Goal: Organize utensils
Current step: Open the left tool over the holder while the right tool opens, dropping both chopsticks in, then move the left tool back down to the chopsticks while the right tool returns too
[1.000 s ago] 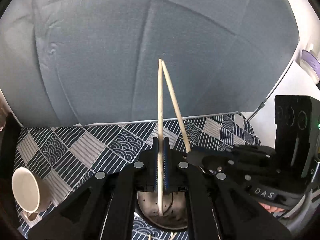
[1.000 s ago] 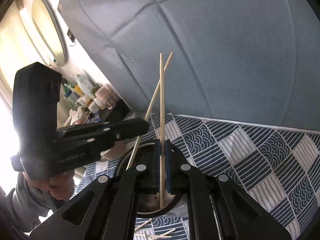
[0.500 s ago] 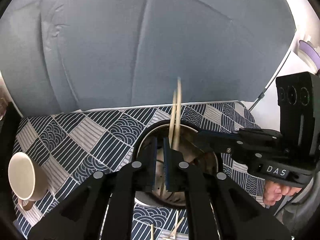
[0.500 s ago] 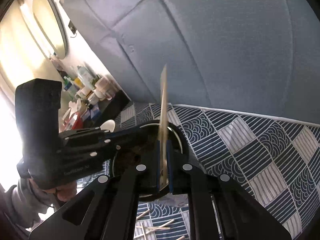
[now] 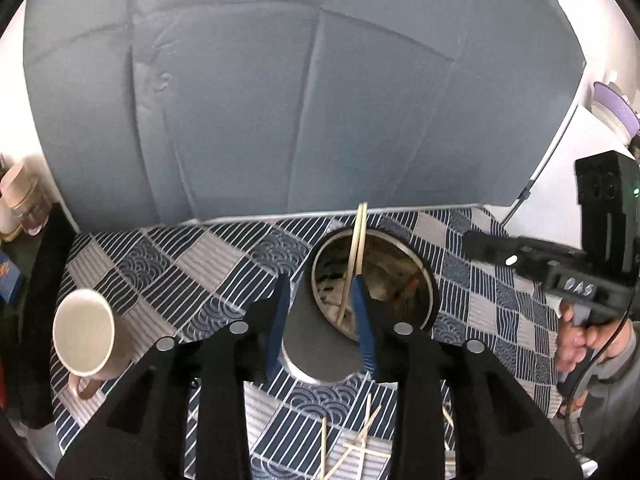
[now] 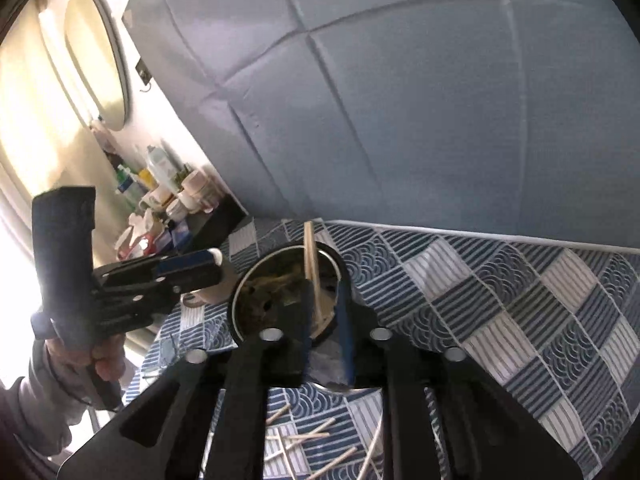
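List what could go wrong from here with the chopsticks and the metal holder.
1. The two chopsticks lean on the metal holder's far rim and stick out above it; either hand-held gripper, left or right, could knock them while pulling away with jaws opening.
2. Loose chopsticks lie crossed on the tablecloth; grabbing one may drag another.
3. The mug stands near the left gripper's path.

both wrist views look steeply down along their own fingers, close above the table. they share the metal holder (image 5: 374,280) (image 6: 280,300) and patterned cloth (image 5: 180,264) (image 6: 500,300).
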Available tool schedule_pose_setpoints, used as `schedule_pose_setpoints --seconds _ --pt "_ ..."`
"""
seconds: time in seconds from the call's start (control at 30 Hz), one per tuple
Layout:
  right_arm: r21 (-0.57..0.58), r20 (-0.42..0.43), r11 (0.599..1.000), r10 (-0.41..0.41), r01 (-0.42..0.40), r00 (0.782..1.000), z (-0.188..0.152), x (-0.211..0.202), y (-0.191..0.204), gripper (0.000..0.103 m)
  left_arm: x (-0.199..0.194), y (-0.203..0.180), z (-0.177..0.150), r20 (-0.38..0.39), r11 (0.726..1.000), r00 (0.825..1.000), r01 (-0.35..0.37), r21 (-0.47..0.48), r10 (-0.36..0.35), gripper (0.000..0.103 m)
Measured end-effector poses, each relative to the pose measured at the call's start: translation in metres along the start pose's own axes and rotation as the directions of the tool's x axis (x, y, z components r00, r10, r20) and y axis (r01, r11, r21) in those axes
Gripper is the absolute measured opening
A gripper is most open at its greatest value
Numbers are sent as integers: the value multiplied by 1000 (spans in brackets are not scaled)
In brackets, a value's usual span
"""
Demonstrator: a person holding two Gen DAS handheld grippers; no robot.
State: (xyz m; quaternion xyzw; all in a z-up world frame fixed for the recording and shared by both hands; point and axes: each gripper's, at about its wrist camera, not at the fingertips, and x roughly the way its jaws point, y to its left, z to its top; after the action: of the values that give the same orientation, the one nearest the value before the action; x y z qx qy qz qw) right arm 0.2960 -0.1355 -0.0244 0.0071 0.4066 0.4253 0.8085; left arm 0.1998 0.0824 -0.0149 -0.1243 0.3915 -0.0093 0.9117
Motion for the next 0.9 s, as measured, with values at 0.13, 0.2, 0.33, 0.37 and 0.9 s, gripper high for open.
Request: schedule_pose_setpoints --seconds 0.13,0.2,0.33,0.37,0.9 --pt "-18 -7 998 -57 57 998 -9 -11 -4 24 1 3 -15 -45 1000 999 -15 10 15 51" --pt "-5 -9 997 -79 79 997 -14 -17 -8 28 3 7 -23 -74 1000 997 -19 -4 19 57" --pt "18 -4 993 -117 117 993 -23 -27 -15 42 5 11 -39 -119 999 993 -21 -23 19 65" --pt "25 -5 991 -130 130 992 -26 -30 -18 48 6 11 -44 -130 999 991 -26 -21 23 65" --pt "64 -232 961 -249 270 940 -109 -13 -55 65 30 4 -124 -312 989 942 -92 116 124 76"
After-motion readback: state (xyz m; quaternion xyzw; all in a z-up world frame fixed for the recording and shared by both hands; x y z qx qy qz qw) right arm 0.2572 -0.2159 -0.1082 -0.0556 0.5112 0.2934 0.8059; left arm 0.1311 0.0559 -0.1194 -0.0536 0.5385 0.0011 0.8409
